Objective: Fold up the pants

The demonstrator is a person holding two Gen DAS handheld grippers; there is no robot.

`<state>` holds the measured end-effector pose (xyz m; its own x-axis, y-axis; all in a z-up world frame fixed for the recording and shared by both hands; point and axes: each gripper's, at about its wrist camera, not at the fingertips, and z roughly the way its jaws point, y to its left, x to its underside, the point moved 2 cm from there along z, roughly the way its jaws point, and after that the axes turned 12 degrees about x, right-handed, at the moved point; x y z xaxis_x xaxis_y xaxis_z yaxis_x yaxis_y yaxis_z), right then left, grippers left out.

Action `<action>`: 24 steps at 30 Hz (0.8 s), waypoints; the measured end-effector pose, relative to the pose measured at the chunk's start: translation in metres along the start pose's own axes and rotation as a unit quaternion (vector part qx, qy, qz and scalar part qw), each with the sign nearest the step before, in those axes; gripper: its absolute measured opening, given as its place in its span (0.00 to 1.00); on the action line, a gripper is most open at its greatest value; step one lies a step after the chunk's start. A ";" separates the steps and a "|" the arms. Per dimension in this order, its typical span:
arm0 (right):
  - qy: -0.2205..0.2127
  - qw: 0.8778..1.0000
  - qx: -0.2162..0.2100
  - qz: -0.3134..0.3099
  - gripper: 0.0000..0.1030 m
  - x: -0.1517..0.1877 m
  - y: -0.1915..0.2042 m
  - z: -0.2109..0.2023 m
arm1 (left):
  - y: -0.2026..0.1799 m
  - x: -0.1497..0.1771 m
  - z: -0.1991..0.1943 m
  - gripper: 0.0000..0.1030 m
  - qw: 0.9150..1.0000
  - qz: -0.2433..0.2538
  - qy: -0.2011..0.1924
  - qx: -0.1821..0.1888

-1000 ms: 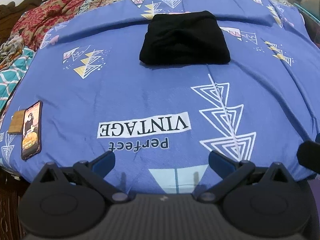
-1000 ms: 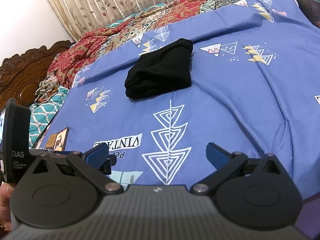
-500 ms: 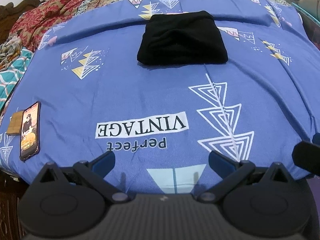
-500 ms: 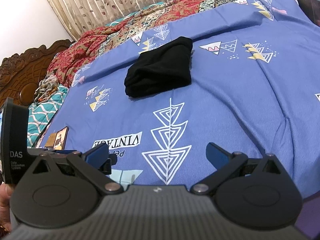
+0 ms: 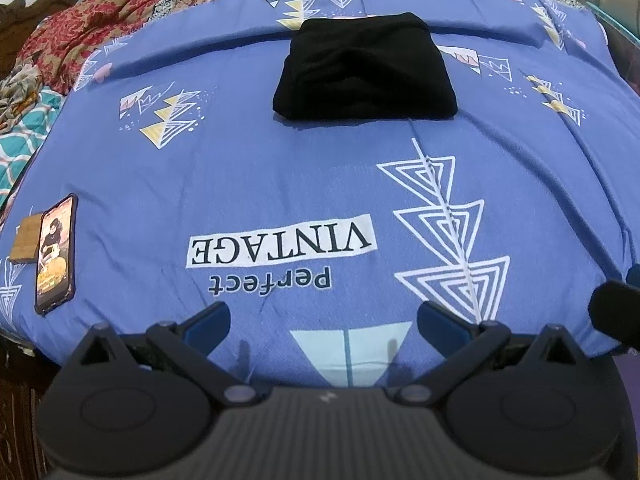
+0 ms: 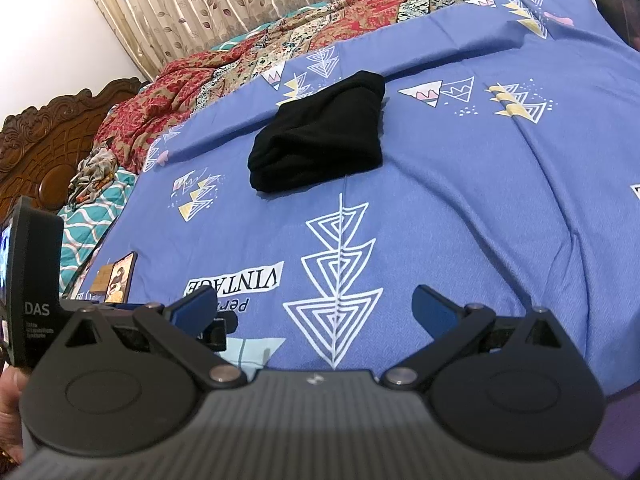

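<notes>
Pants point(image 5: 366, 68) seen folded into a black bundle on far part of blue bedspread point(image 5: 280, 184). Left gripper point(image 5: 323, 322) & right gripper point(image 6: 314, 308) held released, well apart from it, nothing grasped.

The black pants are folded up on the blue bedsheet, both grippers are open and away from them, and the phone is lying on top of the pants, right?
Not quite. The phone lies at the left edge of the blue bedsheet, far from the black pants, as the left wrist view shows. The rest holds: the pants are folded, and the left gripper and right gripper are open and away from them.
</notes>
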<state>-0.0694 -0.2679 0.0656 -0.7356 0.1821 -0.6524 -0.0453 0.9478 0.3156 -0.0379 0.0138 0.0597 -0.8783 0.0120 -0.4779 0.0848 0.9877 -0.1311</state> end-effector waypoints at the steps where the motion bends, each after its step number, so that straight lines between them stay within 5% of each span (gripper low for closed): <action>1: 0.000 1.000 0.000 0.000 1.00 0.000 0.000 0.000 | 0.000 0.000 0.000 1.00 1.000 -0.001 0.000 0.000; 24: 0.003 1.000 0.000 0.001 1.00 0.001 -0.001 0.001 | 0.000 0.000 0.005 1.00 1.000 -0.003 0.011 0.002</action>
<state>-0.0695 -0.2687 0.0638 -0.7398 0.1828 -0.6475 -0.0432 0.9475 0.3169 -0.0356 0.0135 0.0557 -0.8891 0.0103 -0.4576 0.0820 0.9871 -0.1372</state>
